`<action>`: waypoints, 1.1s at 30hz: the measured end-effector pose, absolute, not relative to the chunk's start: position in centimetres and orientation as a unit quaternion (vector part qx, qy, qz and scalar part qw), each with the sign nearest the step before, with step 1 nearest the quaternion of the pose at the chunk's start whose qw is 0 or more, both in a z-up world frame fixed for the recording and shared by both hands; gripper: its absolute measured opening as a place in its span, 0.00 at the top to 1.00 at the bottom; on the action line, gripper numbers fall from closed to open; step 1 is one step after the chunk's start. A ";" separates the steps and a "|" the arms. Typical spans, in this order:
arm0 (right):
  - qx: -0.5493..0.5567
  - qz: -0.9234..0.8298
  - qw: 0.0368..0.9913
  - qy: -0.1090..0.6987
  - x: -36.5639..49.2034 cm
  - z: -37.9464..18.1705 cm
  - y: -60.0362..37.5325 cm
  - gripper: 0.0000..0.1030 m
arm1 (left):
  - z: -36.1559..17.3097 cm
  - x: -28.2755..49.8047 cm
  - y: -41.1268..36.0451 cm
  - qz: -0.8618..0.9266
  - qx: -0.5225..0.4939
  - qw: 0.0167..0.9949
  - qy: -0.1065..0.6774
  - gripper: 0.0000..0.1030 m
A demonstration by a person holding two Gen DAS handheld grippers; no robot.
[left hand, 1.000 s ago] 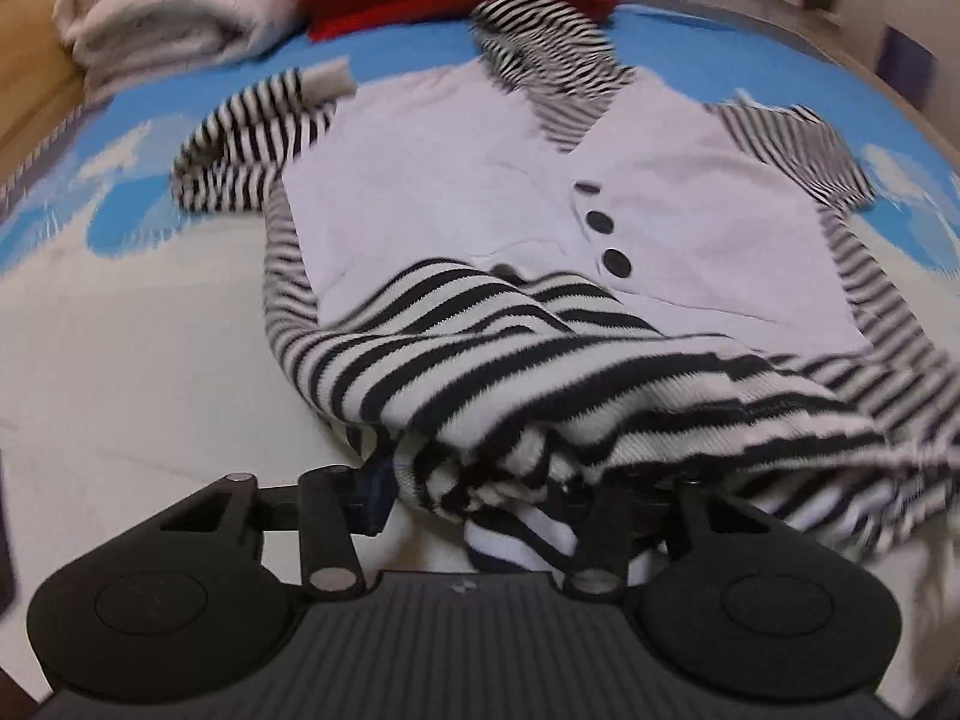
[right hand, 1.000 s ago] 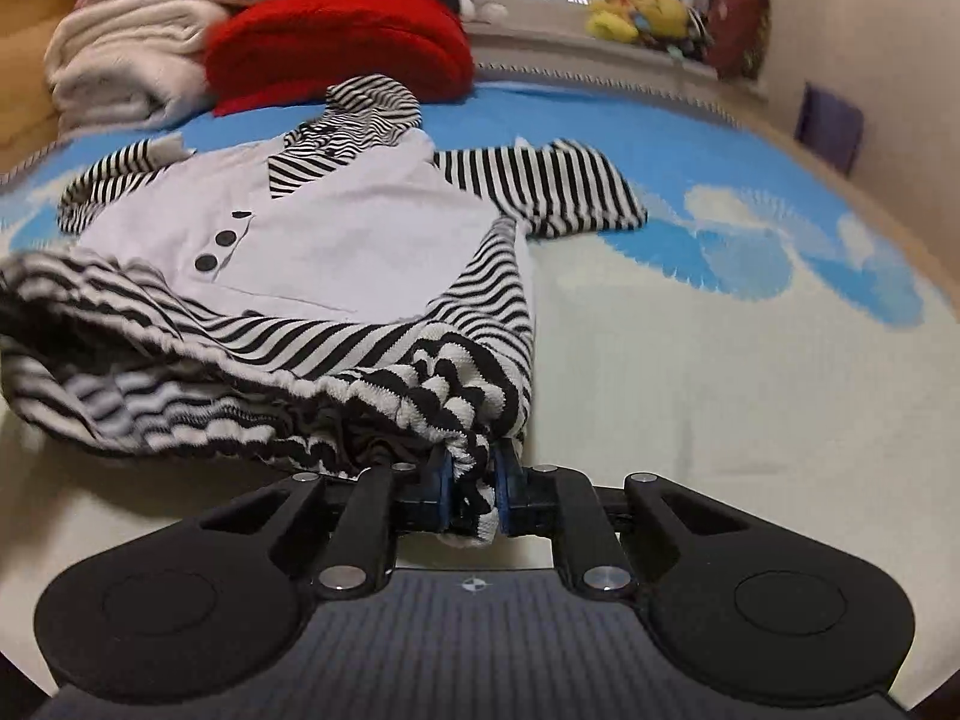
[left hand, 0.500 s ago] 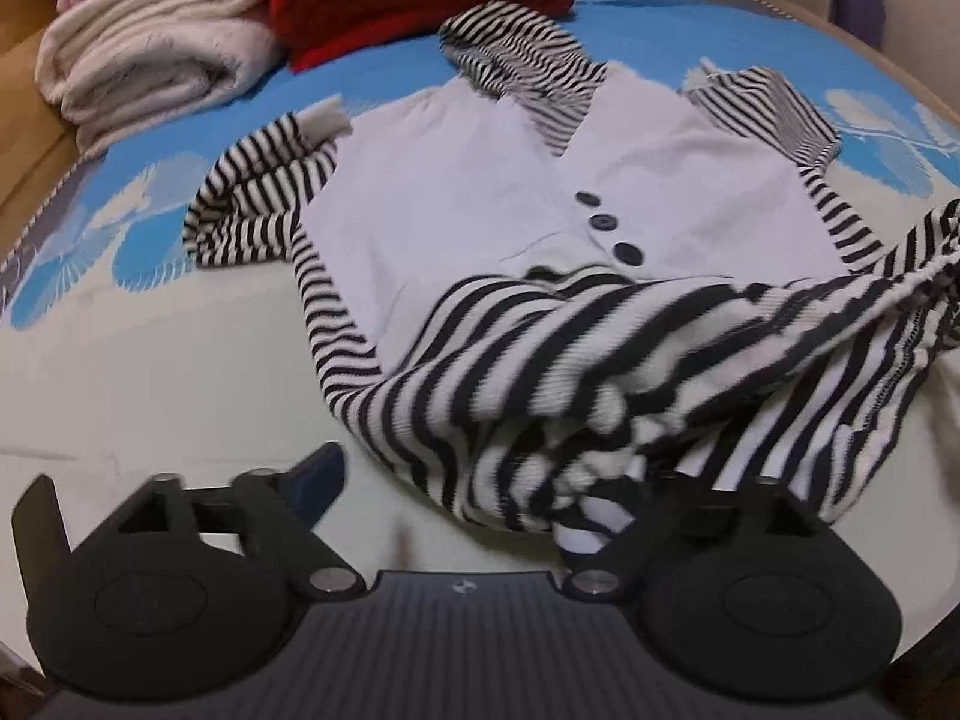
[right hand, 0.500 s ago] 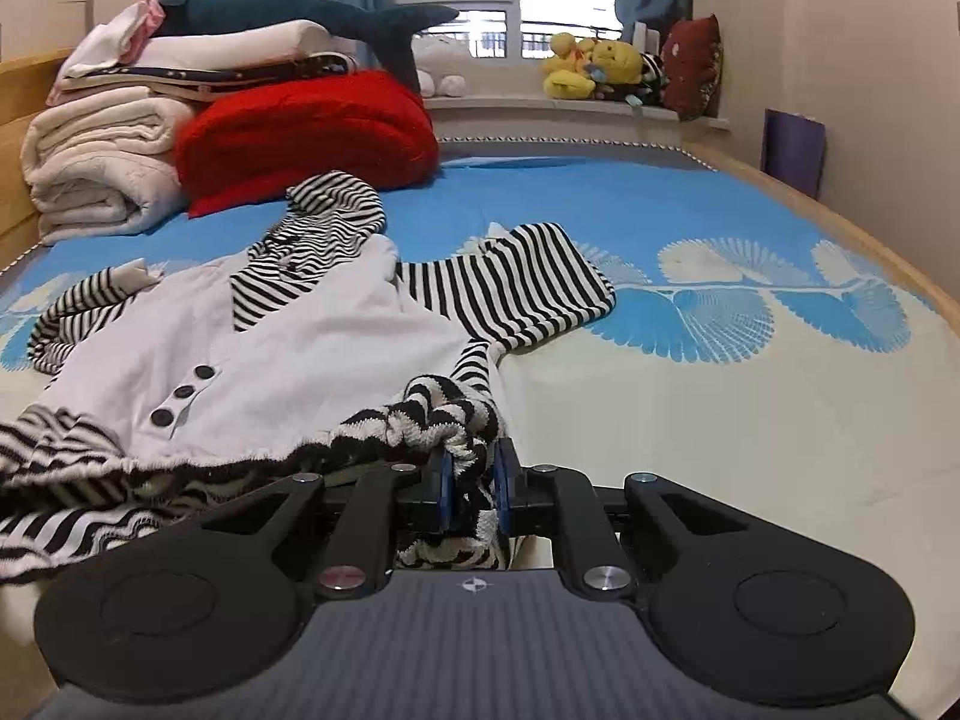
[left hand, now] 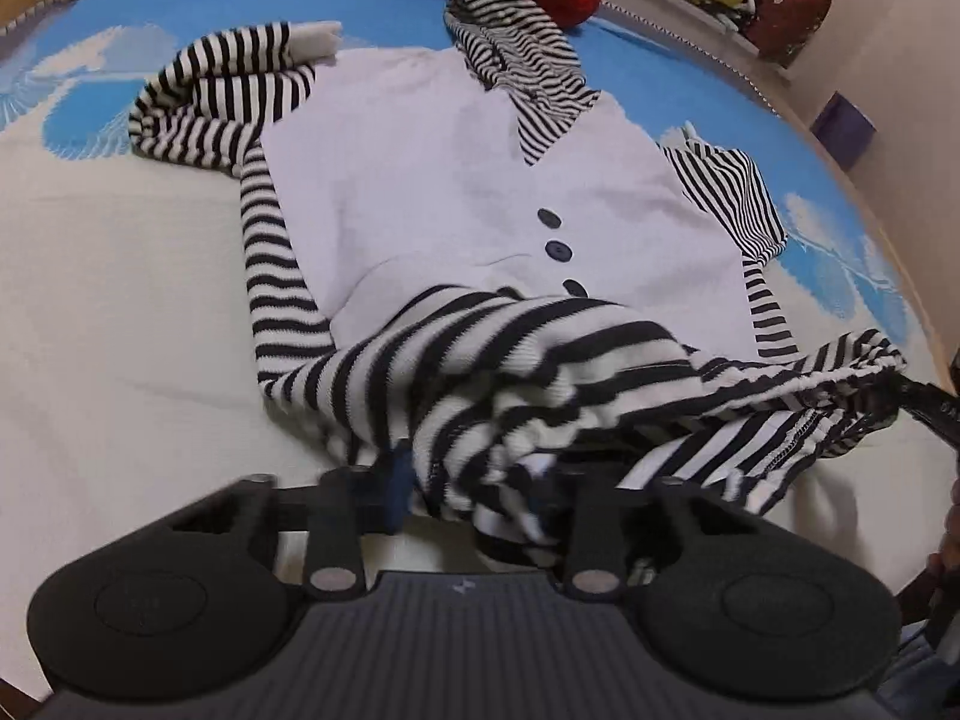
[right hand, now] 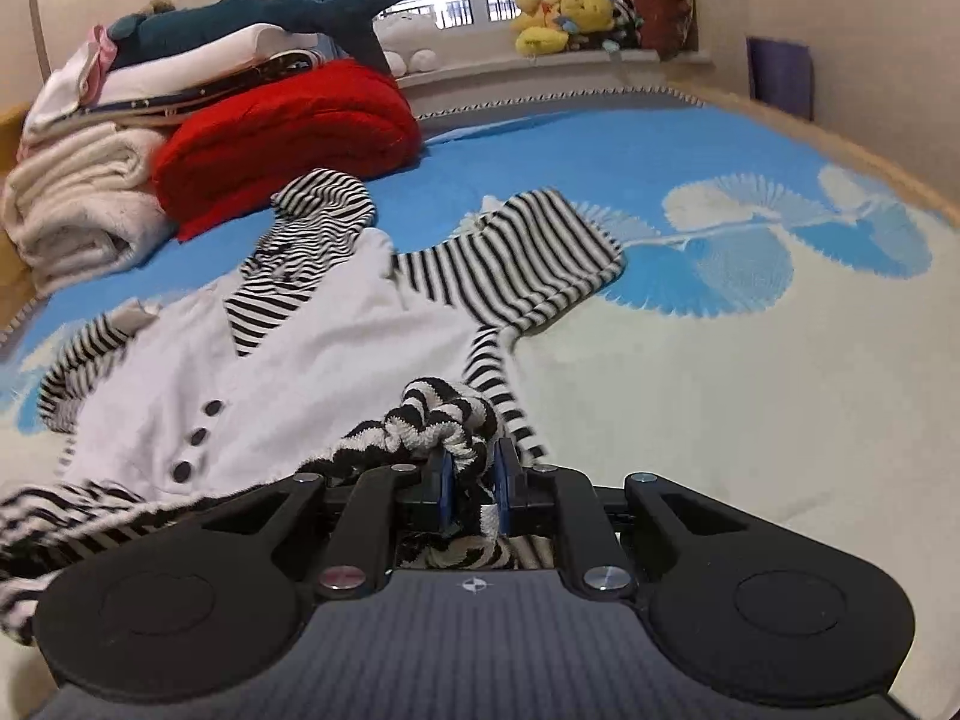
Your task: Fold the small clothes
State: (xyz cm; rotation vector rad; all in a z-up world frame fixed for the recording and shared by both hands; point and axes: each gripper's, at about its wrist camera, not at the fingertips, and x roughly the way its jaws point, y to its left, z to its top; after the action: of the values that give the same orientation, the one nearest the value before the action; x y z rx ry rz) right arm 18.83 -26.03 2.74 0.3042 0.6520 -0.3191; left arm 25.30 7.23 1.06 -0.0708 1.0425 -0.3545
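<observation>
A small hooded top (left hand: pixel 456 192) with a white buttoned front and black-and-white striped sleeves, hood and hem lies face up on the bed; it also shows in the right wrist view (right hand: pixel 312 372). Its striped hem (left hand: pixel 516 372) is lifted and bunched toward the chest. My left gripper (left hand: pixel 474 486) has the hem's left part between its fingers, which stand somewhat apart with cloth draped over them. My right gripper (right hand: pixel 471 483) is shut on the hem's right corner (right hand: pixel 444 420). The right gripper's tip (left hand: pixel 927 408) shows at the right edge of the left wrist view.
A red folded knit (right hand: pixel 288 126) and a stack of white towels (right hand: pixel 78 198) lie at the bed's far left, with a plush shark (right hand: pixel 270 18) on top. Soft toys (right hand: pixel 558 18) sit on the window ledge. The blue and cream bedspread (right hand: pixel 720 360) extends to the right.
The left fingers, spread wide half a second ago, have closed in on the striped hem. Both grippers have carried the hem forward over the white front, hiding the lowest button area.
</observation>
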 end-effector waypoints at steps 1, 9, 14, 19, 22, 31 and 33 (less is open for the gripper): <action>0.153 -0.152 0.924 0.315 18.6 2.9 -26.0 0.87 | 1.6 24.7 6.9 -0.168 -0.026 0.857 0.486 0.71; 0.107 -0.054 0.916 0.382 14.5 3.9 -25.9 0.87 | -0.2 17.6 3.8 -0.231 0.229 0.812 0.485 0.50; 0.000 -0.018 0.851 0.525 13.7 -1.5 -24.8 0.62 | -2.5 18.0 6.6 -0.178 0.248 0.798 0.520 0.16; 0.049 0.056 0.869 0.489 11.9 0.7 -26.4 0.54 | 0.5 20.8 11.6 -0.089 0.097 0.860 0.492 0.02; 0.090 0.042 0.895 0.434 12.5 2.3 -27.1 0.41 | 0.3 23.5 12.5 -0.033 0.066 0.864 0.499 0.02; 0.148 -0.125 0.873 0.448 17.9 -1.2 -29.4 0.40 | -3.4 24.1 5.8 -0.031 0.184 0.839 0.512 0.02; 0.168 -0.113 0.860 0.468 18.9 -2.6 -29.3 0.41 | -2.7 23.7 5.0 -0.054 0.166 0.850 0.497 0.02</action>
State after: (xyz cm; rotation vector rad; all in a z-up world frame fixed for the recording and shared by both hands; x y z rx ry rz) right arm 18.86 -29.25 -2.55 0.3528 0.9823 -0.2380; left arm 23.71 5.00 -2.68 0.3493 1.0461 -0.1134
